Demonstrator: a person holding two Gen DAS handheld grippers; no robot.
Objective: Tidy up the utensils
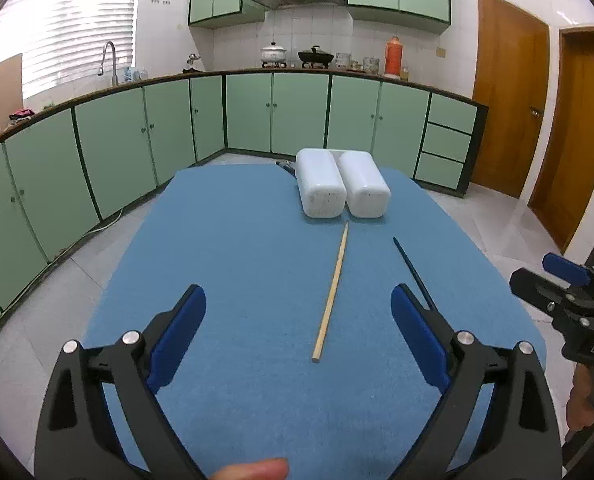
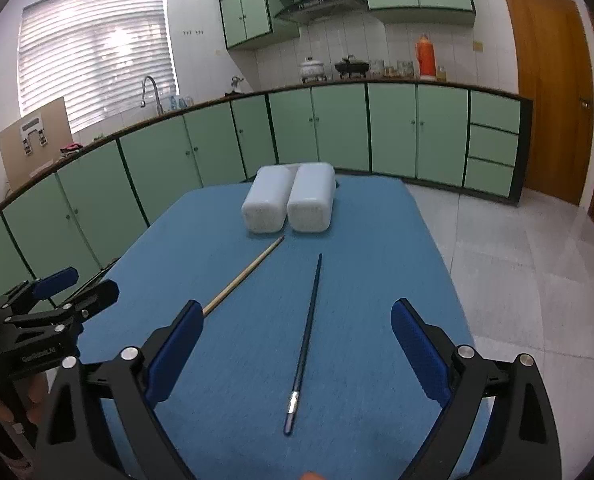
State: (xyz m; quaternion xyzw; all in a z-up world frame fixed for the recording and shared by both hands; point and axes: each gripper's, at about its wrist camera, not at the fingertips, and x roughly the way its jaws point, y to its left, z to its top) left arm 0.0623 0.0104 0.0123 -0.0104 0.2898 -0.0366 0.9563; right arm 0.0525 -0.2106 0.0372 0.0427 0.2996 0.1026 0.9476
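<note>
Overhead, I held my left gripper (image 1: 298,334) with its jaws spread wide above the wooden chopstick (image 1: 332,294), gripping nothing. My right gripper (image 2: 297,350) hung equally wide over the dark chopstick (image 2: 305,340). Both sticks lay apart on the blue tabletop (image 1: 233,240), tips toward two white containers (image 1: 341,182) touching side by side near its far edge.
</note>
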